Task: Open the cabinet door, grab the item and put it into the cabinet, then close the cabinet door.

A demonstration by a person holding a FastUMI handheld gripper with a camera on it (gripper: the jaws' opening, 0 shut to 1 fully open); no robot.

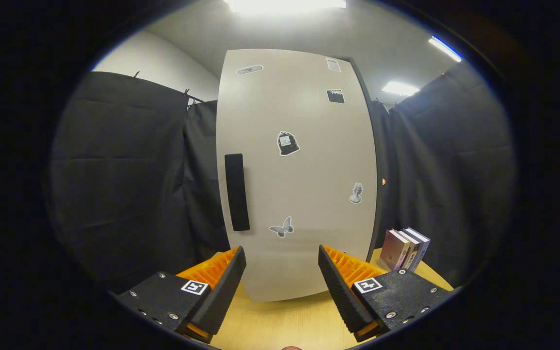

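Note:
A white cabinet [299, 170] stands upright on the wooden table [280, 321], straight ahead of my fingers. Its door is closed and carries several small stickers. A black vertical handle [236, 192] sits on the door's left side, above and just beyond my left finger. A few books [405, 249] stand upright to the right of the cabinet, beyond my right finger. My gripper [282, 257] is open, with nothing between its fingers, a short way in front of the door's lower part.
Black cloth walls close in the booth on the left and right of the cabinet. The table's light wood surface runs under my fingers up to the cabinet's base. Ceiling lights glow above.

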